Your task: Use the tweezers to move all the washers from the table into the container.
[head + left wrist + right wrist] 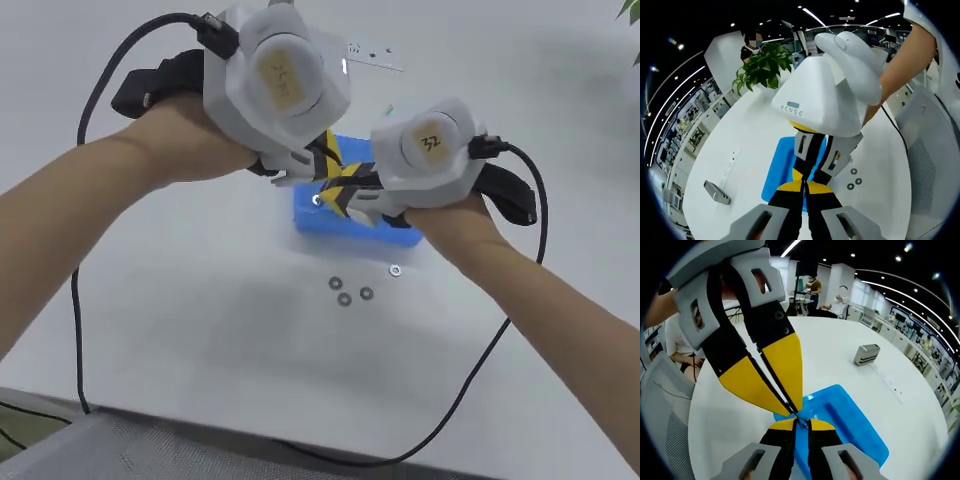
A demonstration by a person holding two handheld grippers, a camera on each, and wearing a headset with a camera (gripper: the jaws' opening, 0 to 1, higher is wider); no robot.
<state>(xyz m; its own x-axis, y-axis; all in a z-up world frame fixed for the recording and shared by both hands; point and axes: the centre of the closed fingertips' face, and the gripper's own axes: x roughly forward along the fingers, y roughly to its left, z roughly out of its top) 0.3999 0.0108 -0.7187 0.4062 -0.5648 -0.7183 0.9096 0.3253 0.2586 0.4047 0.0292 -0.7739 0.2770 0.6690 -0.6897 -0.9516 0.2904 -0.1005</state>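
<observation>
My left gripper (338, 178) and right gripper (330, 203) meet tip to tip just above the blue container (310, 222). In the right gripper view, thin dark tweezers (772, 382) run between the left gripper's yellow jaws, which are shut on them. Their end goes into my right gripper (799, 426), whose jaws close on it. My left gripper (805, 186) looks shut in its own view, facing the right one. Several small washers (344, 299) lie on the white table just in front of the container, with one more washer (396, 270) to the right.
A black cable (85, 300) loops across the table from each gripper. A white strip (375, 52) lies at the far side, and a small grey box (866, 354) stands beyond the container. A mesh chair (90, 450) is at the near edge.
</observation>
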